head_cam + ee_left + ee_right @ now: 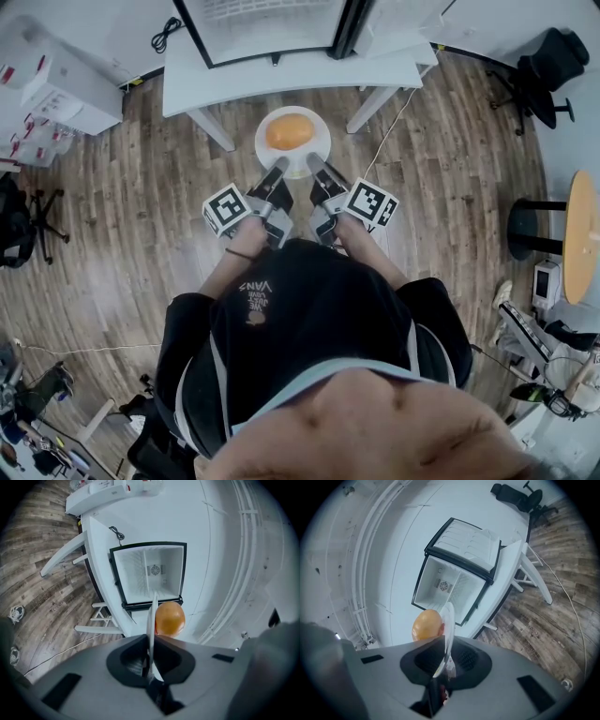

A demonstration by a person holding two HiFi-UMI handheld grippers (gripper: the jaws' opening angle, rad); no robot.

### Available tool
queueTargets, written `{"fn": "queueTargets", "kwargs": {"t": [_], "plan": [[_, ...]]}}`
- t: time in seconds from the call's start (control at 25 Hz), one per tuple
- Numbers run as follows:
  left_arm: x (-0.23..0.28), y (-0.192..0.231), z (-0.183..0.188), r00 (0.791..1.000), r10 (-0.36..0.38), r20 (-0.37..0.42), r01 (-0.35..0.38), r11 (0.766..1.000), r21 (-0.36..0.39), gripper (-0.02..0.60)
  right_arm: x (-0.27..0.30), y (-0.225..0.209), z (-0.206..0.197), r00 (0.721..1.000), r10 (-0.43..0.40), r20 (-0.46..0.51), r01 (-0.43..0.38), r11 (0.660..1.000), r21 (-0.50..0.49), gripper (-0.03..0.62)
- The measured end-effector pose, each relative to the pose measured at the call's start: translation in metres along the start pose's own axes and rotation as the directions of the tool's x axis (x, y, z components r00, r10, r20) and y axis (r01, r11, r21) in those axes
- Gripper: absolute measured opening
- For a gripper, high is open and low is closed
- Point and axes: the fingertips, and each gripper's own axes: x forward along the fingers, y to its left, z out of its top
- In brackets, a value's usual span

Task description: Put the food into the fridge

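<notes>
An orange lies on a white plate that I carry in front of me over the wood floor. My left gripper is shut on the plate's near left rim, and my right gripper is shut on its near right rim. In the left gripper view the plate shows edge-on between the jaws of the left gripper, with the orange just right of it. The right gripper clamps the plate, the orange to its left. The small fridge stands open on a white table.
The fridge door is swung wide open. Table legs stand just beyond the plate. A cable runs across the floor on the right. A black office chair and a round wooden table stand at the right, white cabinets at the left.
</notes>
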Motion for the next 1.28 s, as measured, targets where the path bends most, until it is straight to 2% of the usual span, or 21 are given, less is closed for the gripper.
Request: {"fn": "queueTargets", "kwargs": {"t": [0.6, 1.28], "plan": [[0.037, 0.003, 0.066, 0.998, -0.011, -0.056, 0.011, 1.0, 0.001, 0.032, 0.066, 0.005, 0.031, 0.998, -0.016, 0.064, 0.015, 1.0, 0.005, 0.038], [0.058, 0.002, 0.116, 0.991, -0.039, -0.124, 0.038, 0.999, -0.008, 0.032, 0.112, 0.015, 0.048, 0.989, -0.047, 0.139, 0.048, 0.999, -0.001, 0.038]]}}
